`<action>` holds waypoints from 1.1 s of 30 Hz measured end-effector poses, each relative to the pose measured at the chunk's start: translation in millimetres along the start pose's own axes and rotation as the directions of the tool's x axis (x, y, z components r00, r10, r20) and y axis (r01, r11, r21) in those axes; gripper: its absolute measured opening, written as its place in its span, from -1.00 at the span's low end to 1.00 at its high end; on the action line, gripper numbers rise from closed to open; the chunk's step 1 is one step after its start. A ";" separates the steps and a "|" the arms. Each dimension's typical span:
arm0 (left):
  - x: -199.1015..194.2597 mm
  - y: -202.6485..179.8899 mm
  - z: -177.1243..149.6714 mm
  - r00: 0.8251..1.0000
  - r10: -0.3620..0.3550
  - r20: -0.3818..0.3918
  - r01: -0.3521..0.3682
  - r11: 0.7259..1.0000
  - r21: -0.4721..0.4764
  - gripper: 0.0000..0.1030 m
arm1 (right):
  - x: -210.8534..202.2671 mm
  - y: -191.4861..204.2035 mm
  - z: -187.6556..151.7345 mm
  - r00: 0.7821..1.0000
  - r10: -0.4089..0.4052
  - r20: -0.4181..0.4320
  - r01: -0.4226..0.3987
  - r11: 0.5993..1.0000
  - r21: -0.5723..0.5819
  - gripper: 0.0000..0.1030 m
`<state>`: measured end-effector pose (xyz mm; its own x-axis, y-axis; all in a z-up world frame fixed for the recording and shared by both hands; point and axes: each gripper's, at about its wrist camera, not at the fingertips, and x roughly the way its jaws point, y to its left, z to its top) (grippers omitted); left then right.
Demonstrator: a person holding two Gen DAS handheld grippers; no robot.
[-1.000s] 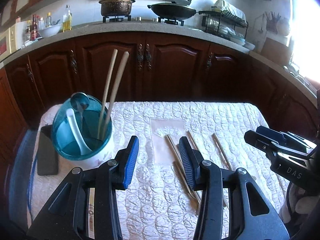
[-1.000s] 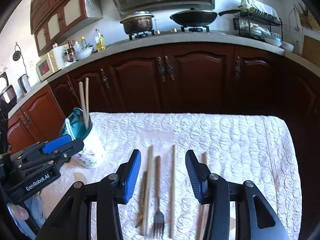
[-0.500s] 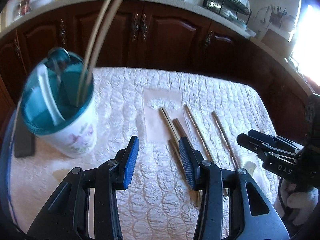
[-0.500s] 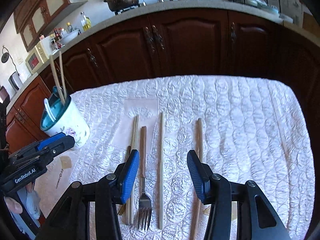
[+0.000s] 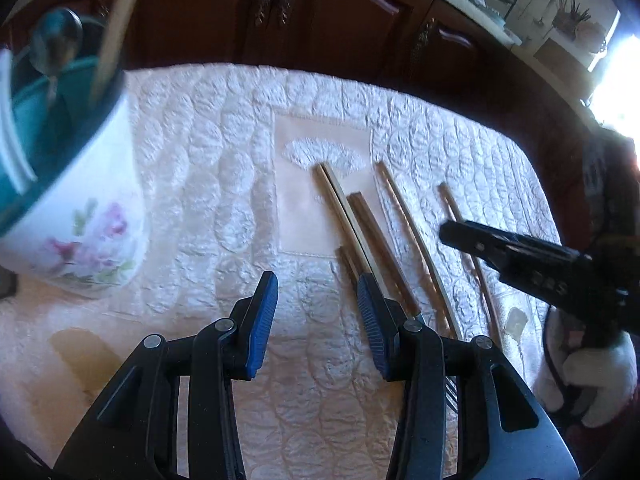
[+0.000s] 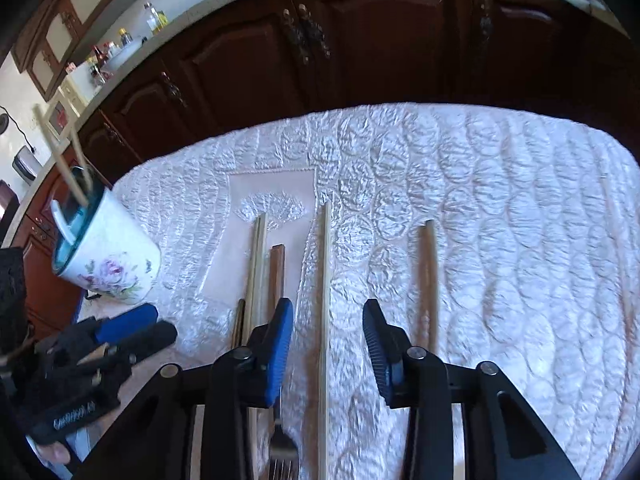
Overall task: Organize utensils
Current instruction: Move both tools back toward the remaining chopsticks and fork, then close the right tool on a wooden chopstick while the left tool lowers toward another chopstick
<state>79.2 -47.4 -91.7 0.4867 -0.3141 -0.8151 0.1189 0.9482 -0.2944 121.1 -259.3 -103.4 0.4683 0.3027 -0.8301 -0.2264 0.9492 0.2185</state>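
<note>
Several wooden chopsticks (image 5: 408,224) and a wood-handled fork (image 6: 277,276) lie side by side on the white quilted cloth (image 6: 500,208). A floral cup with a teal inside (image 5: 80,216) stands at the left, holding two chopsticks, a white spoon and a metal spoon; it also shows in the right wrist view (image 6: 112,264). My left gripper (image 5: 316,304) is open and empty, low over the cloth just left of the chopsticks. My right gripper (image 6: 327,320) is open, its jaws either side of one pale chopstick (image 6: 324,280).
Dark wooden cabinets (image 6: 360,40) run behind the table under a counter with bottles and pots. A dark flat object (image 5: 6,284) lies at the cloth's left edge beside the cup. The cloth's right part (image 6: 560,280) holds one thin stick.
Both grippers have dropped and tilted down toward the cloth. The right one has come down over the pale chopstick; the left one has come close to the cup and the chopsticks.
</note>
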 end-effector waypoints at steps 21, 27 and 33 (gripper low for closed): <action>57.9 -29.5 15.1 0.992 0.020 -0.126 -0.014 0.998 0.053 -0.72 | 52.9 -4.3 19.3 0.997 -0.002 -0.082 -0.002 0.999 -0.037 -0.47; 52.0 -18.9 12.3 0.990 0.002 -0.142 0.005 0.999 0.046 -0.75 | 55.8 -5.3 23.1 0.994 -0.007 -0.110 0.002 0.999 -0.045 -0.78; 52.7 -20.2 12.3 0.990 0.008 -0.140 -0.001 0.999 0.047 -0.75 | 57.2 -9.4 34.8 0.995 0.015 -0.098 -0.017 1.000 -0.022 -0.78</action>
<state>113.1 -82.6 -122.6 0.3617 -0.3102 -0.8792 0.1589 0.9498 -0.2697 179.7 -248.0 -135.1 0.3786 0.3071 -0.8731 -0.2535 0.9417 0.2213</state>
